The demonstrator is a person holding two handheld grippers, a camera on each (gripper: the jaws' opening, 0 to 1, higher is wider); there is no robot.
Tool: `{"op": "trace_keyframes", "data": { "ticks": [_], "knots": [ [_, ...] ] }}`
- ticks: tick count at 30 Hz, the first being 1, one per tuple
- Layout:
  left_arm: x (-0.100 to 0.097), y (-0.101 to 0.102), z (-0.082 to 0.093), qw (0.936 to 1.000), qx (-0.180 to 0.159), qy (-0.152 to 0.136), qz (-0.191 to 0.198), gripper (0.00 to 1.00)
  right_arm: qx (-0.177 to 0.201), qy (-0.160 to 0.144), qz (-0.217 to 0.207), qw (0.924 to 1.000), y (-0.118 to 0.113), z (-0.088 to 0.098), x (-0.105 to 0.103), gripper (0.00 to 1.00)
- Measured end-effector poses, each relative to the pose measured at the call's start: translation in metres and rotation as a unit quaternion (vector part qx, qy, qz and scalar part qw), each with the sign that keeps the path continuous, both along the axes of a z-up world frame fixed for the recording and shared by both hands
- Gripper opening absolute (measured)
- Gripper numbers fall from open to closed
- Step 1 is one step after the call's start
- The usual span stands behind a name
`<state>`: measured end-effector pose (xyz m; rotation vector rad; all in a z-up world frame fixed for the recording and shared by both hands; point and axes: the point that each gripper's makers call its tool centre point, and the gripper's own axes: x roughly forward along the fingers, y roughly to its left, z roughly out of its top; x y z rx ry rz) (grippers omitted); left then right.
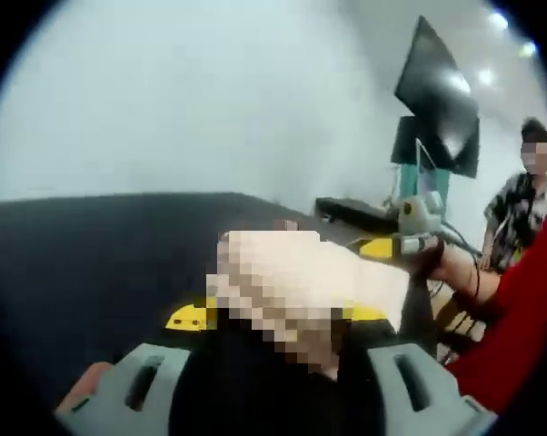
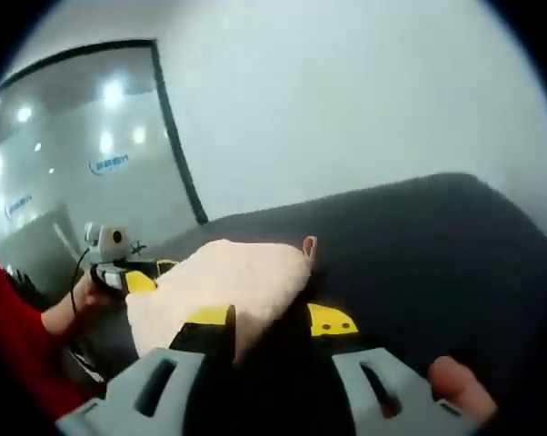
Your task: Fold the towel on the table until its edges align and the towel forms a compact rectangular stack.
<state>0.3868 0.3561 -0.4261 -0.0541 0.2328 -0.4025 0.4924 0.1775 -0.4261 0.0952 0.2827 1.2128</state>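
The cream towel [image 1: 346, 272] is a thick bundle above the black table [image 1: 92, 263], partly under a mosaic patch. It lies between the yellow tips of my left gripper [image 1: 275, 316], whose jaws stand wide apart. In the right gripper view the towel [image 2: 228, 277] drapes over the left yellow tip of my right gripper [image 2: 272, 320], also open, with a dark gap to its other tip. A small pink tag [image 2: 308, 245] sticks up from the towel. Each gripper faces the other across the towel: the right gripper [image 1: 402, 242] touches its far end, and the left gripper [image 2: 124, 272] does the same.
A hand and red sleeve [image 1: 514, 318] hold the right gripper. Another person [image 1: 523, 204] stands at the back right near a dark monitor [image 1: 437, 95]. A glass wall [image 2: 83, 145] rises beyond the table [image 2: 437, 245]. Fingertips [image 2: 455, 381] show beside my jaws.
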Motion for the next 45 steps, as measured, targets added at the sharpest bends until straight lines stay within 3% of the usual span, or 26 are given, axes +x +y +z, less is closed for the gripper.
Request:
{"op": "trace_keyframes", "data": {
  "ticks": [2, 5, 8, 10, 13, 15, 16, 17, 19, 21, 23, 25, 28, 34, 40, 45],
  "knots": [
    [-0.010, 0.009, 0.004, 0.9992, 0.034, -0.022, -0.004, 0.48, -0.010, -0.037, 0.008, 0.9992, -0.011, 0.002, 0.002, 0.27],
    [-0.024, 0.025, 0.005, 0.9981, 0.051, -0.035, 0.001, 0.50, -0.010, -0.091, 0.033, 0.9953, -0.025, 0.004, -0.005, 0.30],
    [-0.037, 0.040, 0.010, 0.9961, 0.062, -0.062, -0.003, 0.51, -0.038, -0.134, 0.040, 0.9895, -0.035, -0.004, -0.004, 0.30],
    [-0.046, 0.050, 0.010, 0.9954, 0.061, -0.074, -0.003, 0.51, -0.012, -0.164, 0.044, 0.9854, -0.035, 0.004, -0.007, 0.26],
    [-0.059, 0.066, 0.010, 0.9939, 0.050, -0.098, 0.006, 0.48, -0.008, -0.154, 0.053, 0.9867, -0.037, 0.004, -0.006, 0.28],
    [-0.064, 0.070, 0.013, 0.9950, -0.009, -0.099, 0.002, 0.43, 0.001, -0.152, 0.056, 0.9868, -0.038, 0.006, -0.007, 0.27],
    [-0.062, 0.073, 0.022, 0.9932, -0.005, -0.116, 0.006, 0.40, 0.004, -0.155, 0.050, 0.9867, -0.038, 0.007, -0.004, 0.27],
    [-0.062, 0.069, 0.036, 0.9876, -0.012, -0.156, 0.002, 0.39, 0.000, -0.161, 0.035, 0.9864, -0.040, 0.007, 0.003, 0.27],
    [-0.063, 0.064, 0.033, 0.9891, -0.011, -0.147, -0.002, 0.39, 0.012, -0.160, 0.025, 0.9868, -0.040, 0.012, 0.010, 0.27],
    [-0.064, 0.064, 0.024, 0.9896, 0.036, -0.139, 0.000, 0.39, 0.033, -0.128, 0.005, 0.9912, -0.043, 0.016, 0.019, 0.28],
    [-0.061, 0.063, 0.018, 0.9907, 0.046, -0.128, -0.001, 0.39, 0.022, -0.125, -0.025, 0.9916, -0.051, 0.012, 0.032, 0.26],
    [-0.060, 0.062, 0.015, 0.9910, 0.052, -0.123, -0.001, 0.39, 0.052, -0.116, -0.034, 0.9913, -0.053, 0.022, 0.033, 0.25],
    [-0.062, 0.066, 0.023, 0.9900, 0.034, -0.137, 0.001, 0.39, 0.072, -0.129, -0.042, 0.9881, -0.058, 0.029, 0.035, 0.25],
    [-0.063, 0.081, 0.031, 0.9886, -0.003, -0.149, 0.022, 0.38, 0.051, -0.132, -0.038, 0.9893, -0.053, 0.023, 0.034, 0.25],
    [-0.064, 0.082, 0.034, 0.9871, -0.009, -0.157, 0.028, 0.37, 0.051, -0.134, -0.052, 0.9883, -0.057, 0.024, 0.038, 0.22],
    [-0.061, 0.081, 0.028, 0.9888, 0.010, -0.146, 0.030, 0.37, 0.049, -0.130, -0.053, 0.9889, -0.057, 0.023, 0.042, 0.22]
  ]
}}
